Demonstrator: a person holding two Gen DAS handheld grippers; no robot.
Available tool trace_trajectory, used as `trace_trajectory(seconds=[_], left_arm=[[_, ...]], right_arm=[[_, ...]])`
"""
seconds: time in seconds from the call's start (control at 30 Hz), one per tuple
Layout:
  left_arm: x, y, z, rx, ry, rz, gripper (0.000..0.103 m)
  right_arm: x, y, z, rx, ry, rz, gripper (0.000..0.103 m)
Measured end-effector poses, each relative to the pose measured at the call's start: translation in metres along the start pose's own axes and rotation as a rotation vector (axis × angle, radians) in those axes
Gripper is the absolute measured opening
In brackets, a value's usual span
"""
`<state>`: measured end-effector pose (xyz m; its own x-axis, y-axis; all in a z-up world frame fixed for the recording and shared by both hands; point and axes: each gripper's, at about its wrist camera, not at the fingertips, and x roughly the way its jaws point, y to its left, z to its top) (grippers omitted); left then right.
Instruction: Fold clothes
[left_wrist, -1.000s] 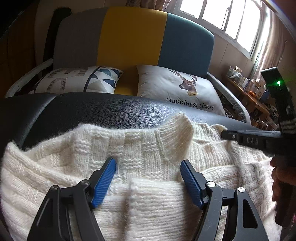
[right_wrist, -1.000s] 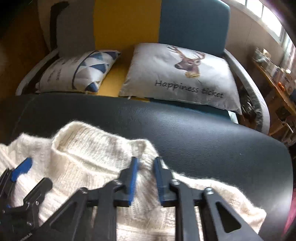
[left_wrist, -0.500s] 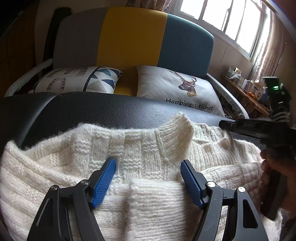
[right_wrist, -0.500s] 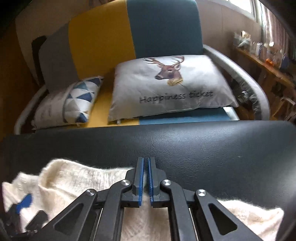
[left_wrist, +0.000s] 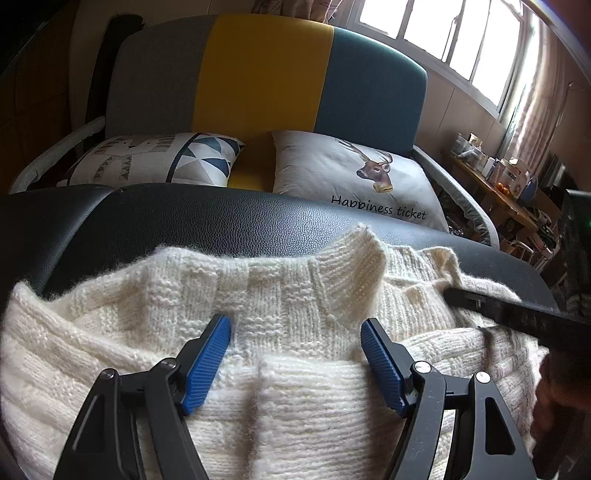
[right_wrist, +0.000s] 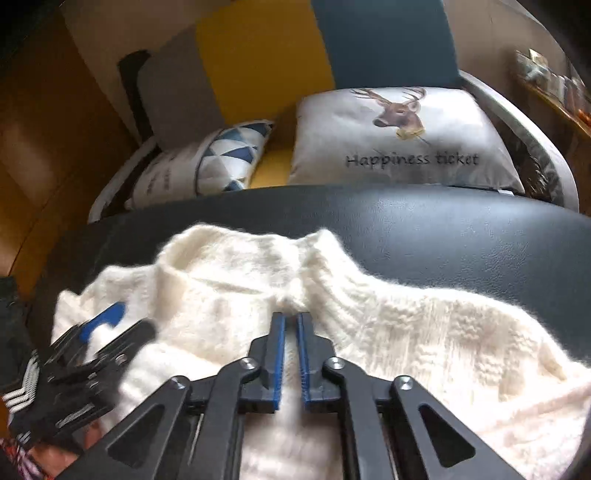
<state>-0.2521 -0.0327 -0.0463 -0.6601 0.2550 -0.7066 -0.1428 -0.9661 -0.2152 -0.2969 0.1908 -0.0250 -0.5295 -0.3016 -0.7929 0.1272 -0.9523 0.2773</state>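
Note:
A cream knitted sweater (left_wrist: 280, 295) lies bunched on a black leather surface (left_wrist: 221, 221), its ribbed collar (left_wrist: 354, 269) standing up. My left gripper (left_wrist: 295, 354) hovers just over the knit below the collar, open, with its blue pads well apart. It also shows at the lower left of the right wrist view, as the left gripper (right_wrist: 99, 325). My right gripper (right_wrist: 290, 317) is closing down on the sweater (right_wrist: 424, 332) beside the collar. Its pads are almost together and a small pucker of knit gathers at the tips. From the left wrist view the right gripper (left_wrist: 454, 297) lies low across the sweater's right side.
Behind the leather surface (right_wrist: 461, 240) stands a grey, yellow and teal sofa (left_wrist: 258, 74) with a triangle-patterned pillow (left_wrist: 159, 162) and a deer pillow (left_wrist: 351, 177). A cluttered wooden table (left_wrist: 498, 184) is at the far right under a window. A hand (left_wrist: 554, 387) holds the right gripper.
The right gripper swung down and in onto the sweater near the collar, and its jaws narrowed from a visible gap to nearly touching. The left gripper stayed still and open.

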Motion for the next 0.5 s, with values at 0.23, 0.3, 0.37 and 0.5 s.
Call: trace_trajectory(seconds=[0.23, 0.3, 0.37, 0.5], left_arm=[[0.001, 0.0, 0.0, -0.001, -0.001, -0.002, 0.074], [0.0, 0.001, 0.0, -0.003, -0.003, -0.004, 0.074], [0.0, 0.001, 0.0, -0.008, -0.006, -0.008, 0.074], [-0.006, 0.01, -0.001, -0.064, -0.037, -0.036, 0.074]], right_arm=[[0.001, -0.018, 0.008, 0.058, -0.069, -0.049, 0.002], [-0.011, -0.011, 0.008, 0.062, -0.095, -0.008, 0.005], [-0.025, 0.008, 0.007, -0.01, -0.123, 0.095, 0.006], [-0.019, 0.052, 0.011, -0.138, -0.025, 0.237, 0.006]])
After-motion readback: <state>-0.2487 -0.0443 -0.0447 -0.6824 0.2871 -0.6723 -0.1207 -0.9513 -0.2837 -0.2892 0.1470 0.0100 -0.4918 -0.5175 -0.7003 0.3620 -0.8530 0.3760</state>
